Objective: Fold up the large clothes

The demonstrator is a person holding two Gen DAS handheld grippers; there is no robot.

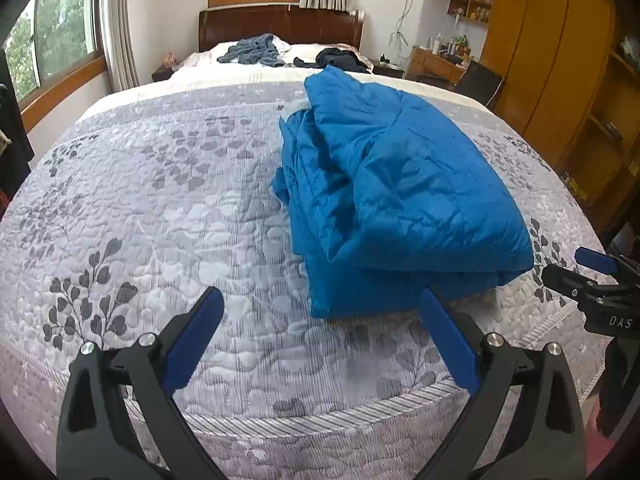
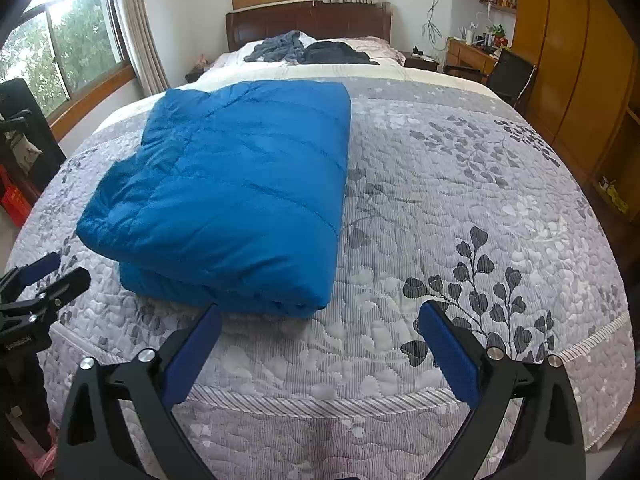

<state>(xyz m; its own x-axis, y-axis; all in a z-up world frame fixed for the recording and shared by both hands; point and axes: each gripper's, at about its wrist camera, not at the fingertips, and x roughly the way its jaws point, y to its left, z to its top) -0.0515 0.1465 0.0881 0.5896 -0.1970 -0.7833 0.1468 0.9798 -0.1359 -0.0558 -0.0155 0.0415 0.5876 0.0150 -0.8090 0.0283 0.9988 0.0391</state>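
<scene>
the blue puffer jacket (image 1: 400, 184) lies folded into a thick bundle on the bed (image 1: 160, 200), over a grey leaf-patterned quilt. both tongs stand wide and hold nothing. the left tongs (image 1: 320, 336) hover over the foot edge of the bed with the bundle just ahead and to their right; the tip of their right-hand finger sits close against the bundle's near edge, though whether it touches cannot be told. the right tongs (image 2: 320, 340) have the bundle ahead and to their left, its near right corner just beyond the left-hand finger.

so the jacket lies between the two tongs and just ahead of both, with its long axis running away from them toward the headboard (image 2: 308, 20). neither hand looks clearly nearer; each is beside one near corner. the right side of the bundle is a smooth, closed fold, while the left side shows loose layered edges and a bulge spilling out toward the left tongs.

the fold appears largely done. any tidying would likely fall to the left tongs, since the ragged layers face that side. other crumpled clothes (image 2: 280, 50) lie far ahead near the pillows, well apart from the bundle.
</scene>
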